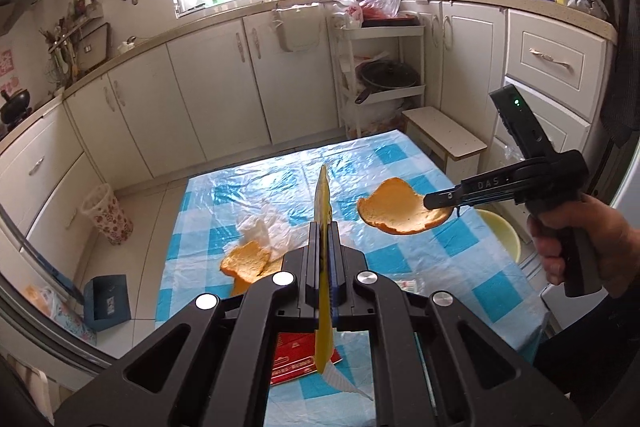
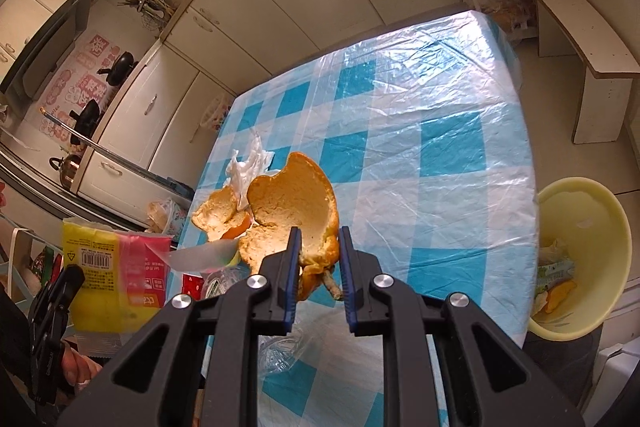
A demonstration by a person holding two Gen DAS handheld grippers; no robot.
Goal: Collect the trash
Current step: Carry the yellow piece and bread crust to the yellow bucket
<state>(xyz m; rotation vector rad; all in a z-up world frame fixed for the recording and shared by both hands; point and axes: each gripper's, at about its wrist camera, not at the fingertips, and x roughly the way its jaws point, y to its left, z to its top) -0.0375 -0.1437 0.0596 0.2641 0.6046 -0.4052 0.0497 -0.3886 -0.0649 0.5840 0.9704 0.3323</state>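
Observation:
My left gripper is shut on a flat yellow snack wrapper, seen edge-on here and held above the table. The right wrist view shows that wrapper as yellow and pink with a barcode, with the left gripper at the lower left. My right gripper is shut on a large orange peel, lifted over the checked tablecloth. In the left wrist view the right gripper holds the peel by its right edge. A second peel lies on the cloth beside a crumpled white tissue.
A pale yellow bin holding some trash stands on the floor off the table's right edge. A red packet and clear plastic lie near the front edge. A white stool stands beyond the table, and a floral basket to its left.

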